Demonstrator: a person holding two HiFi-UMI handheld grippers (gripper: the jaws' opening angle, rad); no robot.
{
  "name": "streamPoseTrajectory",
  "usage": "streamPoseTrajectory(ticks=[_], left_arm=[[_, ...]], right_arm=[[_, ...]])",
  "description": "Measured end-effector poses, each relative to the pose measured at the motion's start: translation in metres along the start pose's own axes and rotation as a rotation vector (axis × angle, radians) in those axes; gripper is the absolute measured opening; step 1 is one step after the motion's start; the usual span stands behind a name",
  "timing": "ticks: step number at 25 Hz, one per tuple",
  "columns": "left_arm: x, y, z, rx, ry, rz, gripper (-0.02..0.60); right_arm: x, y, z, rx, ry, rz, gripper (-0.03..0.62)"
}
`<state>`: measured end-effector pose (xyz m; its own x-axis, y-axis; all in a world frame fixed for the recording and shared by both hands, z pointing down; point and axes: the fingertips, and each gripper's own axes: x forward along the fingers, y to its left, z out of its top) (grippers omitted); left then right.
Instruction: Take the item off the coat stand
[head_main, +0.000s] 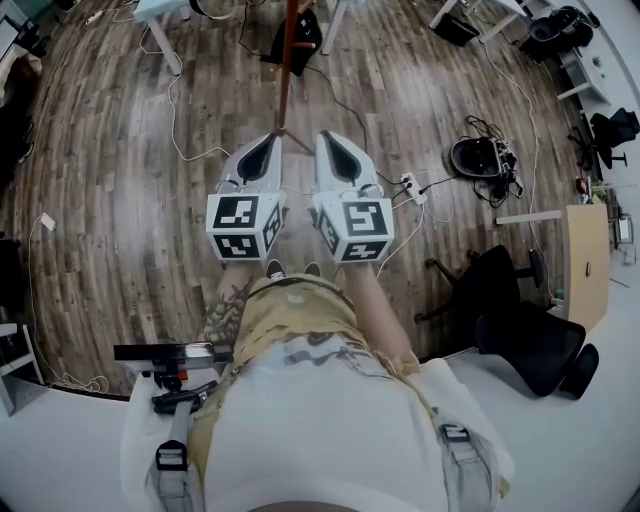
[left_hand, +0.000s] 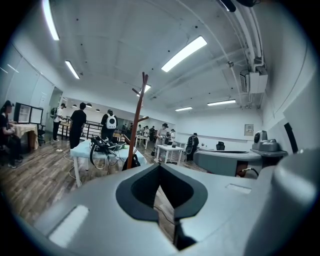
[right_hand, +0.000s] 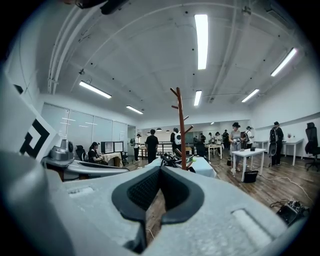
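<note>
my left gripper (head_main: 274, 137) and right gripper (head_main: 326, 137) are twin pale grey shells, each tapering to a point, with black ribbed pads (right_hand: 145, 190) framing a teardrop-shaped gap. each carries a white cube (head_main: 245, 227) printed with black square markers at its rear. i wear a white shirt (head_main: 320, 430) over tan camouflage shorts (head_main: 292, 315), with grey buckled straps (head_main: 172, 458) at seven and five o'clock in the head view.

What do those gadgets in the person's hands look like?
The left tongs and right tongs match: pale grey shells tapering to a point around a black teardrop-shaped lining. Each carries a white cube printed with black square markers. The person wears a white top.
</note>
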<state>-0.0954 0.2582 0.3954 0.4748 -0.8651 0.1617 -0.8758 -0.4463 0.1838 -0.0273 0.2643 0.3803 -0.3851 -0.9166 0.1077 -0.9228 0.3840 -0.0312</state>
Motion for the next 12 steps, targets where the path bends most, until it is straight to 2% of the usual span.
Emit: streamPoseTrajectory(ticks=[12], left_arm=[[-0.004, 0.029, -0.01, -0.026, 0.029, -0.011, 0.002]], right_arm=[[0.017, 0.018, -0.014, 0.001, 0.039, -0.029, -0.003]])
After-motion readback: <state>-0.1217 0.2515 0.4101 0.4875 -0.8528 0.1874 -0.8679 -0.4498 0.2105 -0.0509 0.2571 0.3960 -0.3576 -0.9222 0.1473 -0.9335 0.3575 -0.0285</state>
